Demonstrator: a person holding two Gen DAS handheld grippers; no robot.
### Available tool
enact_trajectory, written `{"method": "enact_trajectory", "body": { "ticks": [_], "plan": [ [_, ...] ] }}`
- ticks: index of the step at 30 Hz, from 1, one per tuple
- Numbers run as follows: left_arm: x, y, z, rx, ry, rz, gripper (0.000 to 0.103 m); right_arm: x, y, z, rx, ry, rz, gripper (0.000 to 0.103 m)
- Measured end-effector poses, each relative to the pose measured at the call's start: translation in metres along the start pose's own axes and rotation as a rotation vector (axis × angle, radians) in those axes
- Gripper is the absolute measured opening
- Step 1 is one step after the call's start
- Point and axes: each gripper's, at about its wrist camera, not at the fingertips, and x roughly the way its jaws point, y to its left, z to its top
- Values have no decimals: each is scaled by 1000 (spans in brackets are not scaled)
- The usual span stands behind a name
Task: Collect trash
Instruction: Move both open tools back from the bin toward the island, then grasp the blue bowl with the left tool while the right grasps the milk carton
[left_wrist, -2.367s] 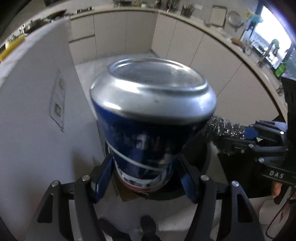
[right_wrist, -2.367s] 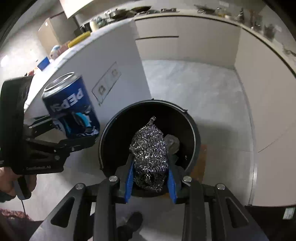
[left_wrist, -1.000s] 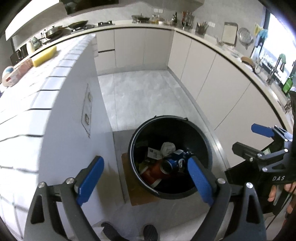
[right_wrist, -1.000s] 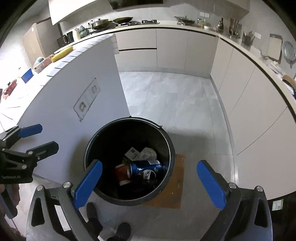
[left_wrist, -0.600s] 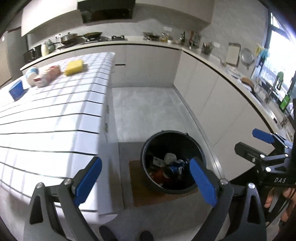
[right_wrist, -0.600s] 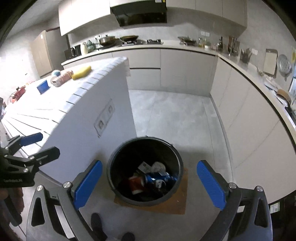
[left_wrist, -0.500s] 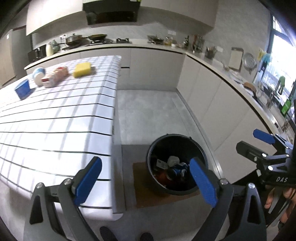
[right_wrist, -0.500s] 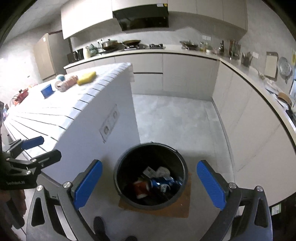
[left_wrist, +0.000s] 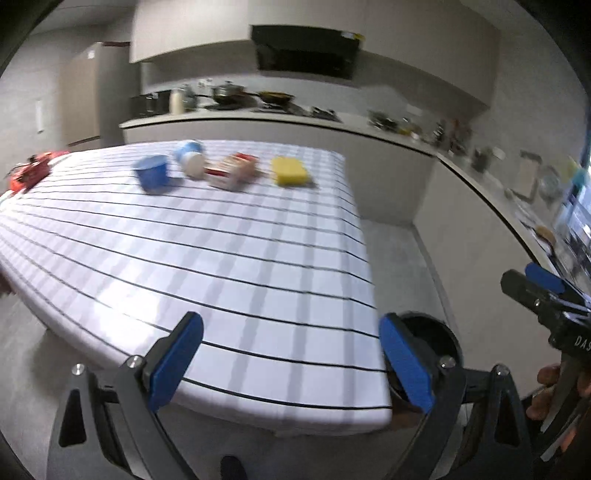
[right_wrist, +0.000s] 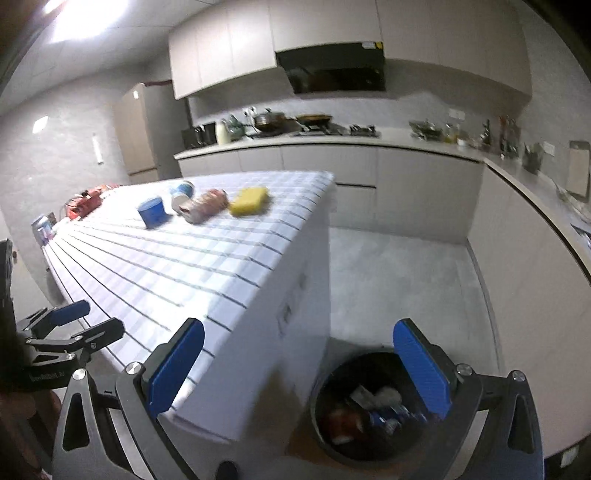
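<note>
Tabletop (left_wrist: 240, 258), broad white tile with dark grout lines, carries the remaining trash in a row near its far end. Round black plastic bin (right_wrist: 321, 413) on the floor beside it already holds cans and wrappers. Left hand-held gripper (left_wrist: 291, 362) and right hand-held gripper (right_wrist: 299, 365) both gape, empty. Judgement: approach low and square; soft yellow sponge block (left_wrist: 290, 170) squeezes easily, red-and-white lying can (left_wrist: 232, 170) may roll, blue tapered cup (left_wrist: 152, 177) needs light pressure.

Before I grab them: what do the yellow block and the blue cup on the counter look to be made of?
Yellow block: likely a soft foam sponge, with a matte surface and rounded edges; blur hides any pores. Blue cup: probably plastic, going by its smooth, uniform colour and tapered tub shape, though blur leaves paper possible.
</note>
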Motion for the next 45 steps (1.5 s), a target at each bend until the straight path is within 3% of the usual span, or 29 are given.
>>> {"method": "enact_trajectory", "body": {
  "ticks": [4,10,22,42,45],
  "plan": [
    [0,39,13,-32,-32,51,97,13,30,17,-23,-20,17,103],
    [17,91,31,-63,-41,87,97,48,75,45,-60,19,25,103],
    [59,169,69,-82,-29,117,96,130,133,104,-45,37,5,103],
    [150,225,124,-99,24,113,94,257,192,151,-34,118,42,103],
    [167,232,135,-110,37,113,93,284,201,158,-29,141,61,98]
  ]
}}
